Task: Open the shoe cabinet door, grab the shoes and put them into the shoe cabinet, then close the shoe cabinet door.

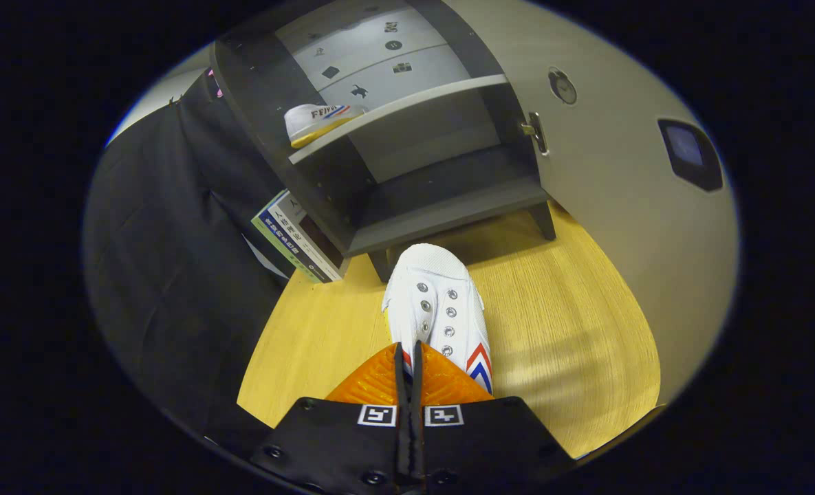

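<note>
Furthest left, the booth's dark cloth wall is seen hanging in soft folds, and one glossy printed box is leaned between it and the cabinet's side. Next comes the shoe cabinet, built of flat, matte grey boards with square edges; its door is swung wide open to the right, a smooth pale panel on which a small metal hinge and a round fitting are seen. Two compartments are counted, divided by one shelf. On that upper shelf one white canvas shoe with a yellowish sole is already laid at the left end. The lower compartment is seen bare. Underneath, a wooden floor with fine straight grain is spread.

Two shoes are counted in all. The second shoe, white mesh-textured canvas with metal eyelets and a red-and-blue chevron, is held at its heel end, its toe pointed toward the cabinet's foot. The gripper is drawn nearly together, both ribbed fingers pressed on that shoe's heel rim.
</note>
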Motion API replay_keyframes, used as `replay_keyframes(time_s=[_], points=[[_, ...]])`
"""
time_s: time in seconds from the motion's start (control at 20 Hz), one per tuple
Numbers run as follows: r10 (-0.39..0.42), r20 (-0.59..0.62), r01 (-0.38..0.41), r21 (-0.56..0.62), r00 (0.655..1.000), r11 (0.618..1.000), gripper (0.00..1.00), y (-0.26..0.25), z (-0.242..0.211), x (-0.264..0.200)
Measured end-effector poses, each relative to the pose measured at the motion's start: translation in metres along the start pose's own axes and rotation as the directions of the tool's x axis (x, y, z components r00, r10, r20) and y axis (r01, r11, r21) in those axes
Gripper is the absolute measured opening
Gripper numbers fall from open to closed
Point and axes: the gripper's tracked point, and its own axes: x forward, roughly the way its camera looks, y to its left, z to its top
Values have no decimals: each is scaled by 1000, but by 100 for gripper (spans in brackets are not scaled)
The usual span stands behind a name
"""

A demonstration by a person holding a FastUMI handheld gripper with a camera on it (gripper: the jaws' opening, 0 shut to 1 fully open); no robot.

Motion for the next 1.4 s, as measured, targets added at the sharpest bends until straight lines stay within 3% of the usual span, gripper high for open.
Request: replay_keyframes(time_s=[0.6,1.4], points=[[91,189,-82,-55,978,995,1,49,128,-6],[101,387,-96,-31,917,995,1,81,297,31]])
